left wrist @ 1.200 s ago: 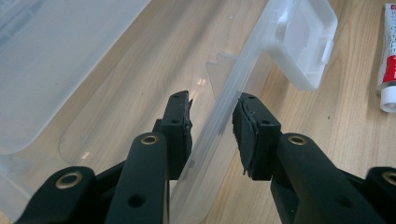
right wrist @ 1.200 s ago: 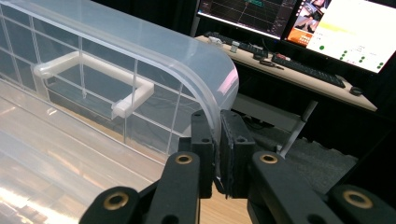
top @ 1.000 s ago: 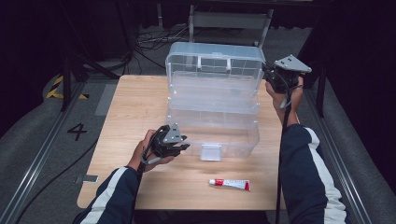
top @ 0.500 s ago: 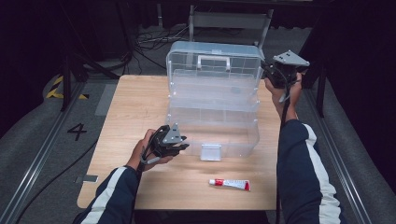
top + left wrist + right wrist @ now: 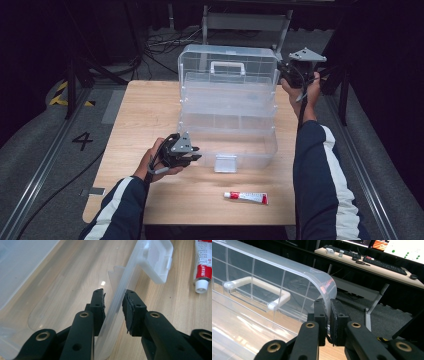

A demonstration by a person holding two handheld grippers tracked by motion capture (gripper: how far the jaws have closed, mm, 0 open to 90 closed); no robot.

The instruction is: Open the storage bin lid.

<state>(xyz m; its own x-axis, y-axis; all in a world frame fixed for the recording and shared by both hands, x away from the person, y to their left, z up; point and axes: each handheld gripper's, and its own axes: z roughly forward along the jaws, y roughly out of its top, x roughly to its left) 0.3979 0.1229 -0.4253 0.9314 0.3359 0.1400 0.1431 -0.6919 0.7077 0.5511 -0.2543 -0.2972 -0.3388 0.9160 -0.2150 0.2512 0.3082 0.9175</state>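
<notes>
one wooden table (image 5: 135, 130), and on it one big clear plastic toolbox (image 5: 227, 117), standing at the table's centre and running back toward twelve o'clock, its tiers fanned open and the lid up with one white handle (image 5: 226, 66) at the top. two grippers on it. the right gripper (image 5: 287, 75), up at two o'clock, has its jaws pinched tight on the curved rim of the lid (image 5: 322, 282). the left gripper (image 5: 194, 155), down at eight o'clock, straddles the front wall of the bottom tray (image 5: 117, 302); its jaws have just been closing, narrow now, with a sliver of gap on each side of the wall. one latch flap (image 5: 225, 163) at six o'clock, and one small red-and-white tube (image 5: 245, 197) lying near the front edge at five.
</notes>
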